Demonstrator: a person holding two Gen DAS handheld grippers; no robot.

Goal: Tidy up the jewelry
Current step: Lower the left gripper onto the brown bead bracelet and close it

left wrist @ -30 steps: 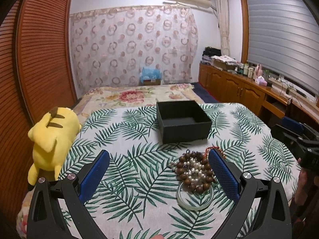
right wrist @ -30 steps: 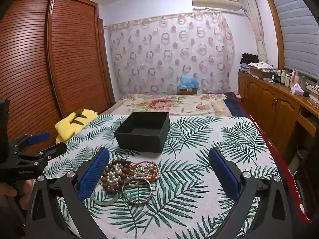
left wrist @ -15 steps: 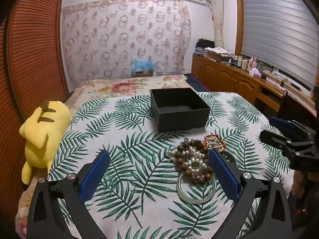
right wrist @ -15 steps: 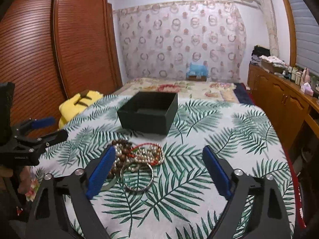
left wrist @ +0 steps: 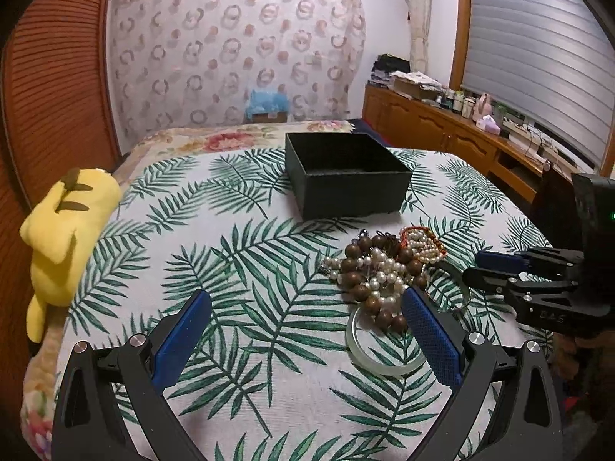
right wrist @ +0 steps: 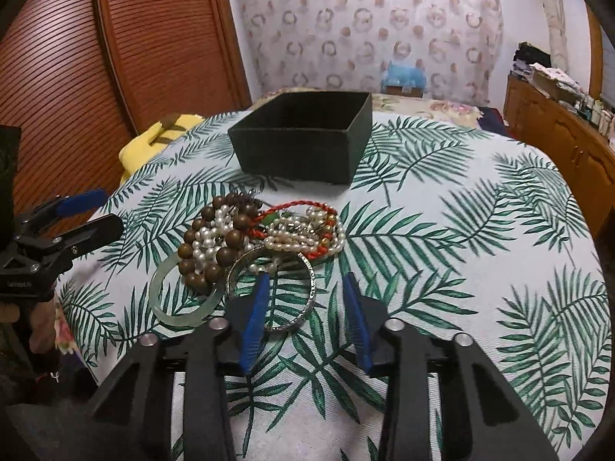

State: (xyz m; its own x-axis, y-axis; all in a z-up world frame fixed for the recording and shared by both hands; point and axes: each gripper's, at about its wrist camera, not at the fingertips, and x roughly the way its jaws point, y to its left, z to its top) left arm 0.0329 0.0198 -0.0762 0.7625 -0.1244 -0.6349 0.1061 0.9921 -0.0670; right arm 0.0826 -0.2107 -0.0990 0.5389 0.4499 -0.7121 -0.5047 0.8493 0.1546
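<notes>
Your right gripper [right wrist: 305, 282] has just been narrowing its jaws; they stand partly closed around the near rim of the silver bangle [right wrist: 309, 296], with the pads not visibly pressing on it. Your left gripper [left wrist: 307, 303] is spread wide and empty, its right finger just beside the pale green bangle [left wrist: 355, 342]. The jewelry pile [right wrist: 265, 230] of wooden beads, pearls and a red cord lies on the leaf-print table [right wrist: 442, 230], in front of the open black box [right wrist: 303, 153]. A yellow plush toy [left wrist: 65, 226] rests at the table's left edge
</notes>
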